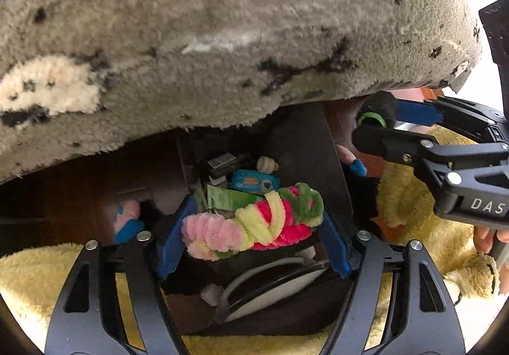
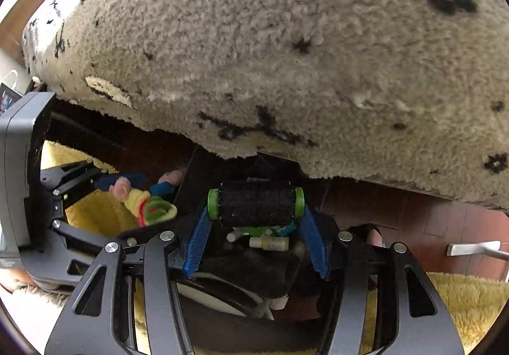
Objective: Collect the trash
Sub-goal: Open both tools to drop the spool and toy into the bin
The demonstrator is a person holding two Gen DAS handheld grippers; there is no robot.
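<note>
Beside a grey shaggy rug (image 1: 222, 37), left fingers (image 1: 178, 237) clamp a chenille twist (image 1: 254, 224), right fingers (image 2: 197, 237) a roller (image 2: 256, 204).

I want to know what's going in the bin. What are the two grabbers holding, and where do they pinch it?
The left gripper pinches a fuzzy twisted braid by its two ends. The right gripper pinches a black roller by its green end caps.

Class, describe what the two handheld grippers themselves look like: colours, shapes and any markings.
Both are alike: the left gripper and the right gripper each have black angular linkage arms with cut-out slots and round silver pivot pins, ending in blue ribbed fingers. White letters "DAS" show on the right gripper's black body in the left wrist view.
</note>
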